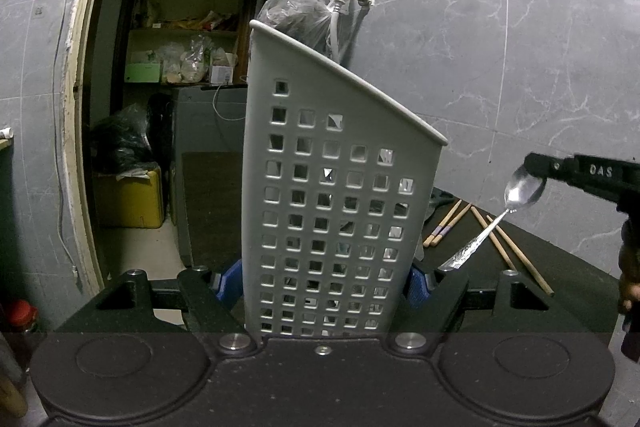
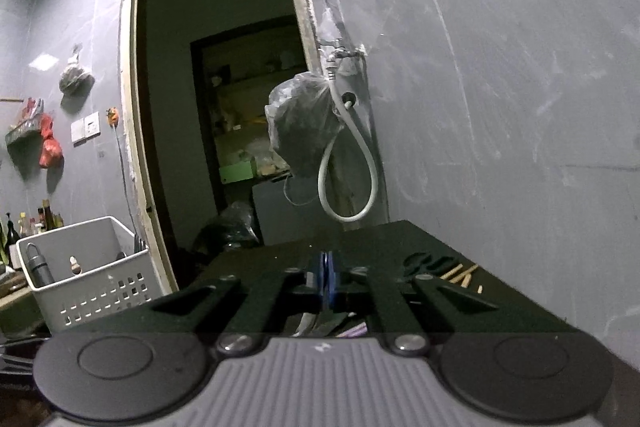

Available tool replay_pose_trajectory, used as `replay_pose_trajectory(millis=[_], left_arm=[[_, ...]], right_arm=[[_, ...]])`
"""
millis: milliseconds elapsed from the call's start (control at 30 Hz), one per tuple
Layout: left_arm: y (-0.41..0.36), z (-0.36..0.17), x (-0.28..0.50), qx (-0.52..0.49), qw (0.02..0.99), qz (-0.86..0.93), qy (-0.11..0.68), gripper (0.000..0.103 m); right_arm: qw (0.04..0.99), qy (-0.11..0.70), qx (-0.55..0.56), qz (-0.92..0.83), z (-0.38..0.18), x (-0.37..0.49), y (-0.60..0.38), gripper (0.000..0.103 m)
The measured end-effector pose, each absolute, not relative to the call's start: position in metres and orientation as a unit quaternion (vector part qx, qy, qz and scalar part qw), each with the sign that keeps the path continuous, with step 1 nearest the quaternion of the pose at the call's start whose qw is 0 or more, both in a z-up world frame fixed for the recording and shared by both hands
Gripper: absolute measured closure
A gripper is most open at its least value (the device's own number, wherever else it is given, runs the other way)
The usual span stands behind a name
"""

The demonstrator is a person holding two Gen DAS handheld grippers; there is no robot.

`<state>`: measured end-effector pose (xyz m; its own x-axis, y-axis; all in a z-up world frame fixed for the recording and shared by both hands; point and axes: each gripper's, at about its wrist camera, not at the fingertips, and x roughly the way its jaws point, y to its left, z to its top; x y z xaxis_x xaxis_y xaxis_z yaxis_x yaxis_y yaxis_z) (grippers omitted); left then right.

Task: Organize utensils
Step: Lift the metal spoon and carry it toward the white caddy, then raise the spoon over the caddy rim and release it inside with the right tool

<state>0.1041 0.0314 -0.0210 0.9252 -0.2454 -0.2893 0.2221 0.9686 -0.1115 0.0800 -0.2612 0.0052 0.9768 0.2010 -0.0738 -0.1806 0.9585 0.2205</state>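
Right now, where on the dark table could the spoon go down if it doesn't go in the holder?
Crowded right of the holder: chopsticks fan across the table under the spoon. Bare tabletop shows only beyond them, toward the far right edge.

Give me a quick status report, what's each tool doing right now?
Left tool shut on white utensil caddy. Right tool shut on spoon bowl, handle hanging down. Chopsticks on table. Nothing blocking.
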Motion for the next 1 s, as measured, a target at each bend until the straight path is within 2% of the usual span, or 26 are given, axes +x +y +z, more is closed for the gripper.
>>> replay_pose_trajectory(millis=[667,1000], left_arm=[[0.032,-0.023,0.104,-0.037,0.980,-0.122,0.152,0.025],[0.030,-0.023,0.104,-0.037,0.980,-0.122,0.153,0.025]], right_arm=[[0.988,0.034,0.083,0.123,0.041,0.097,-0.240,0.099],[0.988,-0.047,0.035,0.140,0.106,0.097,-0.230,0.099]])
